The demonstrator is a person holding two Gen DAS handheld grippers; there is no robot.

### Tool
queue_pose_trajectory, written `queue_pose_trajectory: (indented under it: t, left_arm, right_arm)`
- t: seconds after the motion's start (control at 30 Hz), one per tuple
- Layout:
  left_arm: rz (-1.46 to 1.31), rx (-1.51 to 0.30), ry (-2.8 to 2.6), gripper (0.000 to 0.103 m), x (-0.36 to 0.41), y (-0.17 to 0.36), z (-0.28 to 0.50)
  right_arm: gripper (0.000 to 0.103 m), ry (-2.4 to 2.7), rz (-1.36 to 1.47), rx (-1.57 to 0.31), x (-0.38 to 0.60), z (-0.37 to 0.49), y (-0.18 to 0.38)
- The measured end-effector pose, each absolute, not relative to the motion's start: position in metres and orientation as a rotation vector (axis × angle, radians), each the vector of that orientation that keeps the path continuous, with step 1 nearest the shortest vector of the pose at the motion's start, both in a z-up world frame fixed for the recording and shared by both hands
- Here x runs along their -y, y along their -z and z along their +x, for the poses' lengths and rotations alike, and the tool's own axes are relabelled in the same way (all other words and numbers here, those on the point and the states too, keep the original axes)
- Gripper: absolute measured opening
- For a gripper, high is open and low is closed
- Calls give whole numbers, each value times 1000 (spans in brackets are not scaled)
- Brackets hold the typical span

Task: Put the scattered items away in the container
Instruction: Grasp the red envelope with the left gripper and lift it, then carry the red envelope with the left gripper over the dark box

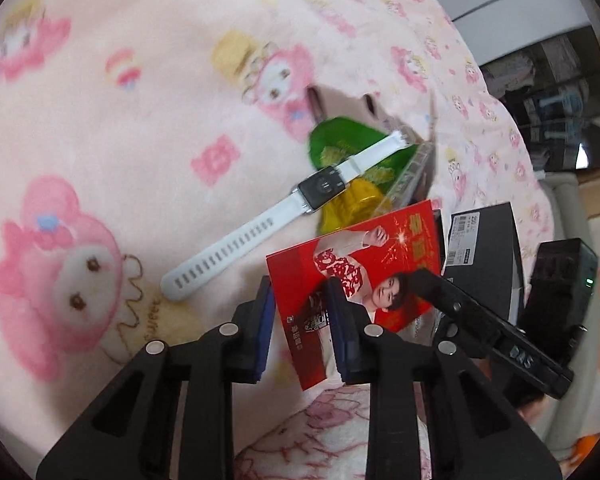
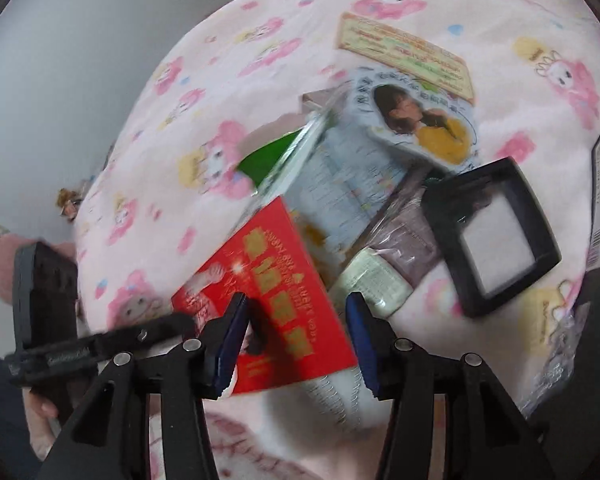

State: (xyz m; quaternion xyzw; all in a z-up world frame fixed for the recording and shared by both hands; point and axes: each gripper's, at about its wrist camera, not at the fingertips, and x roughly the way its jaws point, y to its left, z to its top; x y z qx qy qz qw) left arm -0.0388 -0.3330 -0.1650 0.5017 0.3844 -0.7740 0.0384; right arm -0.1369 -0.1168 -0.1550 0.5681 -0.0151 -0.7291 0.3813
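- The left gripper [image 1: 302,320] has its blue-padded jaws set apart with a red card [image 1: 354,276] standing between them; the card's left edge lies against the left pad, while the right pad overlaps its printed face, so whether it is truly pinched cannot be told.
- The right gripper [image 2: 296,340] is spread wide, and the same red card [image 2: 268,304] sits tilted in the gap, its lower left part against the left pad and clear of the right one.
- In the right wrist view the other tool's black finger crosses the card's lower face.
- Just beyond the card in the left wrist view, a white smartwatch [image 1: 256,216] lies stretched out on the pink cartoon blanket [image 1: 120,120], its face resting on a green and yellow packet [image 1: 348,160].
- A clear plastic container [image 1: 410,168] tilts beside that packet, just above the card's top edge.
- To the right of the card sits a black box with a barcode label [image 1: 484,256].
- In the right wrist view, past the card, lie a blurred printed leaflet [image 2: 336,184], a photo card of a person in yellow [image 2: 424,124], and a black square frame [image 2: 496,236], all near one another on the blanket.
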Motion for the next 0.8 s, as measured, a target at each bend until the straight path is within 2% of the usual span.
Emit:
queue_pose_trajectory:
  t: [0.17, 0.27, 0.53, 0.67, 0.8]
  left_arm:
    - [1504, -1237, 2489, 25, 315, 132, -30]
    - [1484, -1186, 2575, 25, 295, 105, -34]
    - [1525, -1175, 2812, 25, 221, 48, -85]
    - [1620, -1155, 2854, 25, 165, 42, -125]
    - [1740, -1123, 2842, 25, 109, 54, -171]
  right_arm:
    - [39, 1871, 1382, 90, 84, -120, 115]
    - [39, 1909, 1339, 85, 58, -109, 86]
    - [39, 2011, 1191, 200, -33, -109, 11]
    - [39, 2091, 1188, 190, -87, -123, 2]
    - [39, 2154, 1216, 282, -147, -144, 11]
